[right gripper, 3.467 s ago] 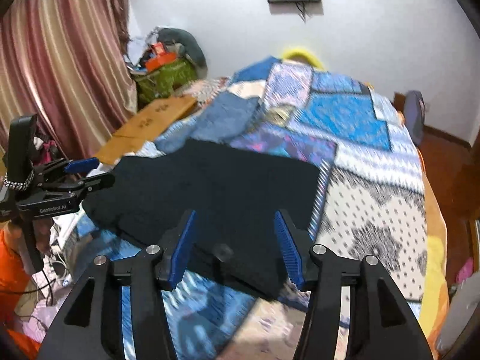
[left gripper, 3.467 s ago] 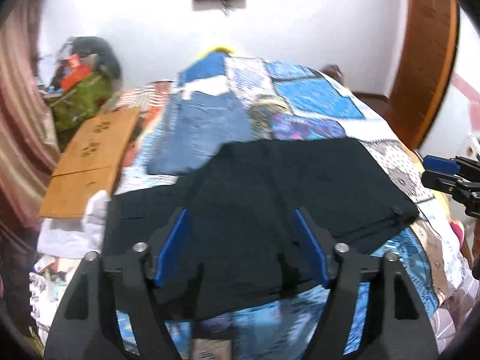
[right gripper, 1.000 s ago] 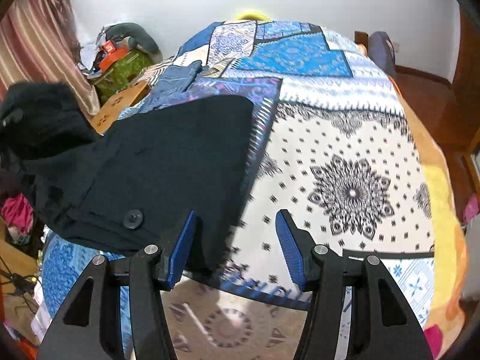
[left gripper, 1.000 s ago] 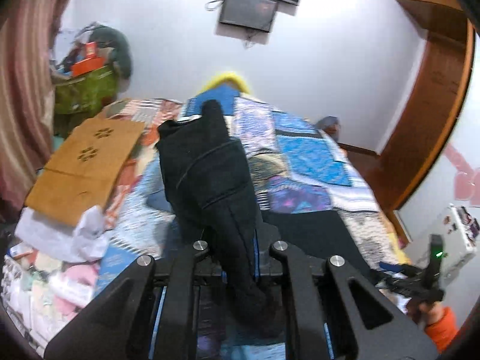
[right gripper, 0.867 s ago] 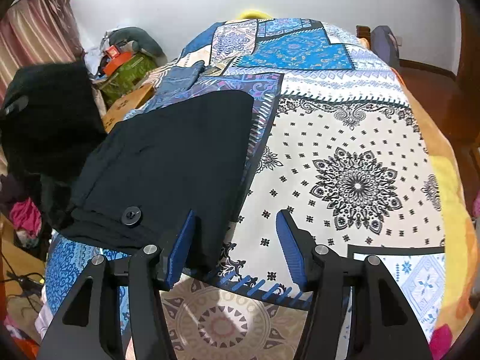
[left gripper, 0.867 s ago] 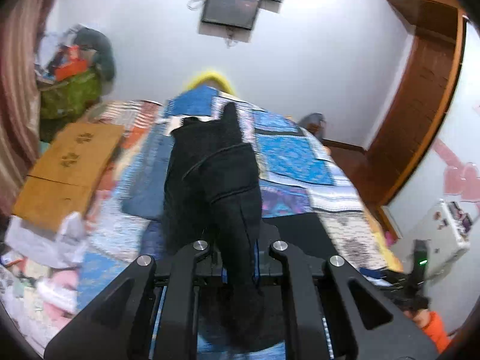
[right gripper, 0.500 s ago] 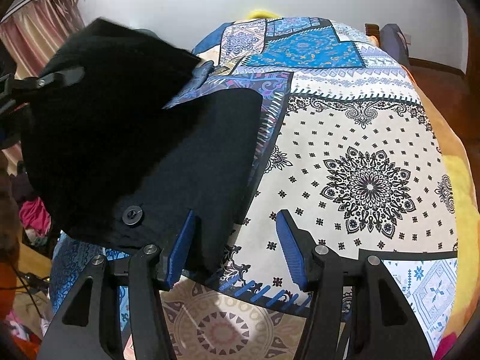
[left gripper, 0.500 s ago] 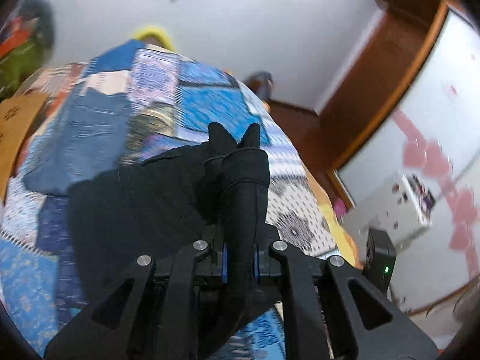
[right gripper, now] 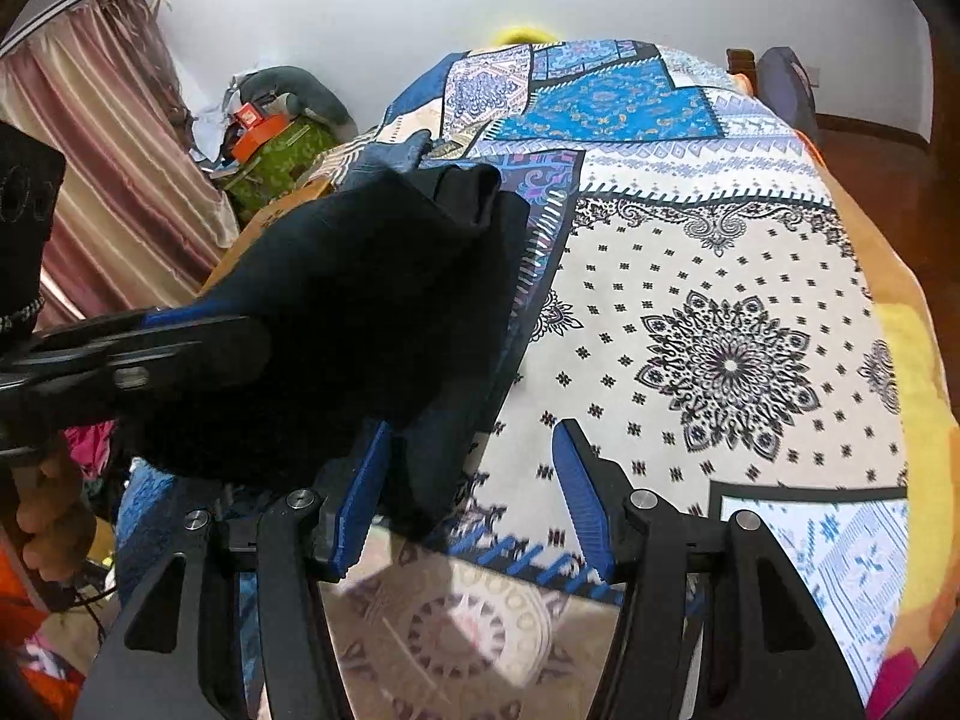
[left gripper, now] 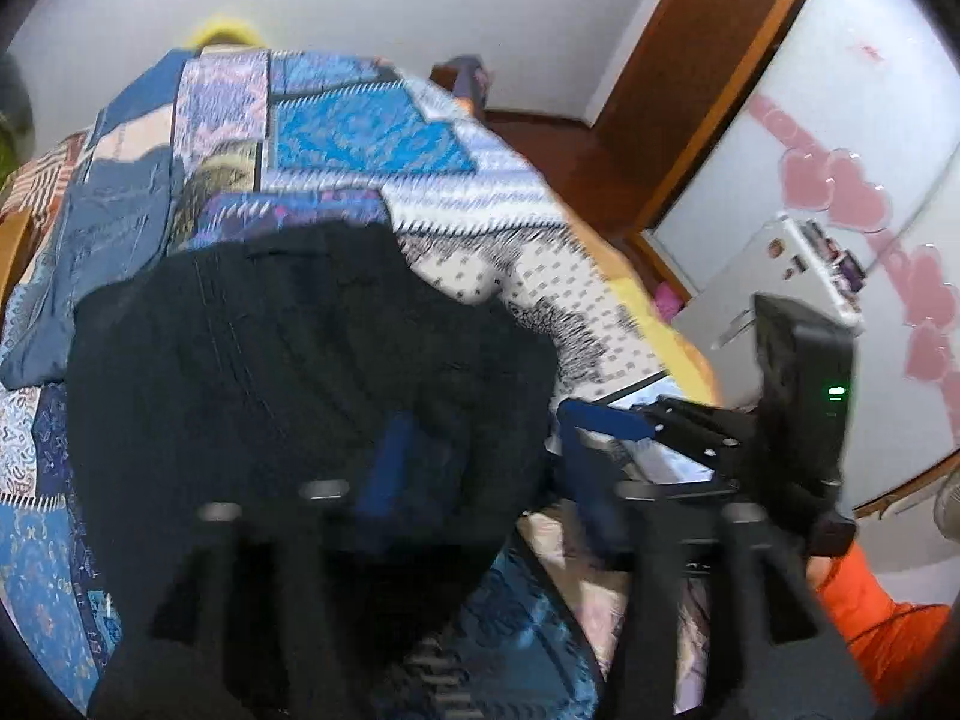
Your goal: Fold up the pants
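Note:
The black pants (left gripper: 288, 372) lie folded over themselves on the patterned bedspread (left gripper: 372, 138). My left gripper (left gripper: 480, 468) is open, its left finger over the pants' near fold, the frame blurred. In the right wrist view the pants (right gripper: 384, 276) form a thick black pile at the left. My right gripper (right gripper: 468, 480) is open and empty, its left finger beside the pants' near right edge. The left gripper (right gripper: 180, 342) shows there at the left, over the pants. The right gripper (left gripper: 606, 426) shows in the left wrist view at the right.
Folded blue jeans (left gripper: 102, 258) lie on the bed behind the pants. A wooden board (right gripper: 270, 222) and a green bag (right gripper: 276, 162) sit at the bed's left side by a curtain (right gripper: 108, 180). A white cabinet (left gripper: 786, 276) and a wooden door frame (left gripper: 714, 78) stand to the right.
My left gripper carried the pants' end rightward over the rest, laid it down and opened. The right gripper stayed open by the near right edge.

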Demonstrator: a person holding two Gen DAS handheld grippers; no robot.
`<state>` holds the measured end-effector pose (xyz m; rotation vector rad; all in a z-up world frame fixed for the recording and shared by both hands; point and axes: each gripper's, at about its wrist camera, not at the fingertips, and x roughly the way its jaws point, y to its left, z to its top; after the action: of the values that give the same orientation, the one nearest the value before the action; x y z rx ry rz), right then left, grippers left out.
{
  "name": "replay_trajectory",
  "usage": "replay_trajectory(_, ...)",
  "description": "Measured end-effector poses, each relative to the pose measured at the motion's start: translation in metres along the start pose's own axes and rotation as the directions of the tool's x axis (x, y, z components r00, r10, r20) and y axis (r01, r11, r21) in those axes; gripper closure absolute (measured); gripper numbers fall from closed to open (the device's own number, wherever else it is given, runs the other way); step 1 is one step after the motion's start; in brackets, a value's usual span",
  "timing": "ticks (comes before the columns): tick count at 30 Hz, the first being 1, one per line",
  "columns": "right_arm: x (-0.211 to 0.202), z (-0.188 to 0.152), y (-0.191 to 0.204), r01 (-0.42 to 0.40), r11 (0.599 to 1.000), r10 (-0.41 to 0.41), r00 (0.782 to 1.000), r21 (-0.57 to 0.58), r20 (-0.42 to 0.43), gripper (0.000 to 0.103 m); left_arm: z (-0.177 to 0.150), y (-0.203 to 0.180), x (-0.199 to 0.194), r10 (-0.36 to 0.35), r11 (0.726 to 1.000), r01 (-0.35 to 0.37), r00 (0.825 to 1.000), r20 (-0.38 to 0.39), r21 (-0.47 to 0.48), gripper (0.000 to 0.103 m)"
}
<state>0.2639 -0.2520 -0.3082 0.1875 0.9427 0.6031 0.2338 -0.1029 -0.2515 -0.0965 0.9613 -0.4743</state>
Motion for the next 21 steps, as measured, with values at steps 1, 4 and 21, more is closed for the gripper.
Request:
replay_trajectory(1,-0.003,-0.001,0.001,0.001,1.000,-0.001,1.000,0.000,-0.003,0.051,0.002,-0.001,-0.007,0.004,1.000,-0.004,1.000,0.022,0.003,0.024)
replay_trajectory(4,-0.013,-0.006,0.006,0.013,1.000,-0.013,1.000,-0.022,-0.003,0.051,0.008,-0.001,-0.035,0.046,0.998,-0.050,0.995,0.094,0.034,0.019)
replay_trajectory(21,0.025,0.015,0.005,0.042,0.997,-0.043,0.999,-0.071,-0.009,0.050,0.076,0.230,0.058,0.679,0.732,-0.681,0.727,-0.103,0.014,0.005)
